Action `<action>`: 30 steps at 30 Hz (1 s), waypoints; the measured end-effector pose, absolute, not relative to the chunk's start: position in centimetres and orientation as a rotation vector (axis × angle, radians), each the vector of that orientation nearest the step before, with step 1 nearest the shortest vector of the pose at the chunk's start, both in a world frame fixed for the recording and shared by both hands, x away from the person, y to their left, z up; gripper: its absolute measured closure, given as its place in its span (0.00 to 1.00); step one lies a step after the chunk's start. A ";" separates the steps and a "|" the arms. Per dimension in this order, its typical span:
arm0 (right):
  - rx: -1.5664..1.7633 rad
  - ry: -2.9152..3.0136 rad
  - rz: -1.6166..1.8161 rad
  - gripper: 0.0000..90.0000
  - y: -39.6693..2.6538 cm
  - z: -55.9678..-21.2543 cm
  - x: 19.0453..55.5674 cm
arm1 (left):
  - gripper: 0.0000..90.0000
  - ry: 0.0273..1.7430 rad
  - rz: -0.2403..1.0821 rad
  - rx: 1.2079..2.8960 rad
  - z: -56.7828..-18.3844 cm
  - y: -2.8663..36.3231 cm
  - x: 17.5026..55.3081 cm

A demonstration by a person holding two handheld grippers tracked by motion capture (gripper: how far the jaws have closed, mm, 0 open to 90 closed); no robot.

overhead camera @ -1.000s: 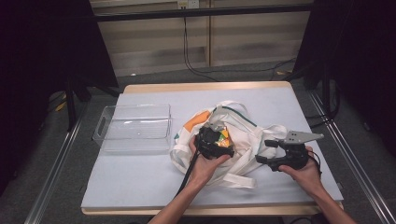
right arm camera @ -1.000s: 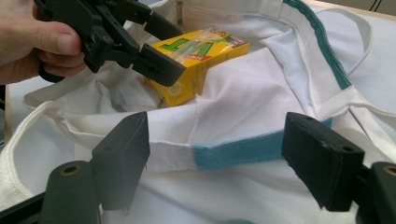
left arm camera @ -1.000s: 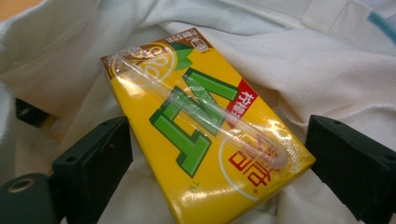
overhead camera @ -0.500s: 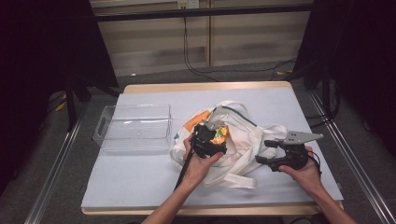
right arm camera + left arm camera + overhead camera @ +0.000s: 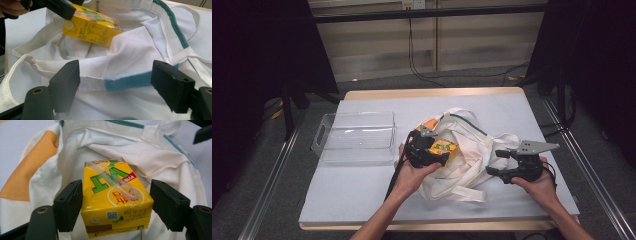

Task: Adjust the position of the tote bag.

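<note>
A yellow juice carton (image 5: 115, 202) with a straw taped to its face sits between my left gripper's (image 5: 115, 186) jaws, which press on its sides. In the high view the left gripper (image 5: 430, 150) holds the carton (image 5: 444, 148) just above the mouth of a white cloth tote bag (image 5: 472, 150) with a teal hem and an orange patch. My right gripper (image 5: 116, 67) is open at the bag's rim, with the teal hem (image 5: 130, 82) lying between its wide-apart jaws. It sits at the bag's right side (image 5: 494, 162). The carton (image 5: 92, 23) hangs over the bag's opening.
A clear plastic tray (image 5: 357, 116) stands to the left of the bag. The grey mat (image 5: 357, 190) covers the table top. Bag handles (image 5: 457, 192) trail toward the front edge. Metal rails run along both sides of the table.
The left gripper has shifted slightly to the left with the carton, and more of the carton shows above the bag. The right gripper has stayed in place.
</note>
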State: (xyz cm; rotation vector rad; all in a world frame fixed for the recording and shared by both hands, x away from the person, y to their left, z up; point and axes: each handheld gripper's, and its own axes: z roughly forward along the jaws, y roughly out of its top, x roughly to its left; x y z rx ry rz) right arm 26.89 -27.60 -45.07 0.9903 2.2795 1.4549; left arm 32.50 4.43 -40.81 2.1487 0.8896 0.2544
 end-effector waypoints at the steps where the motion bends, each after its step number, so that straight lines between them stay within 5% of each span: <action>1: 0.991 2.279 1.453 0.26 -27.6 -45.1 26.9 | 0.31 0.867 0.239 2.148 -40.8 4.7 32.4; 21: 0.987 2.288 1.451 0.26 -27.5 -45.1 26.9 | 0.29 0.718 0.179 2.198 -43.3 6.2 31.4; 26: 0.989 2.288 1.454 0.25 -27.5 -45.1 26.9 | 0.13 0.728 0.190 2.133 -43.8 6.7 30.8; 30: 0.989 2.292 1.457 0.25 -27.5 -45.1 26.9 | 0.12 0.695 0.237 2.107 -44.6 7.0 29.9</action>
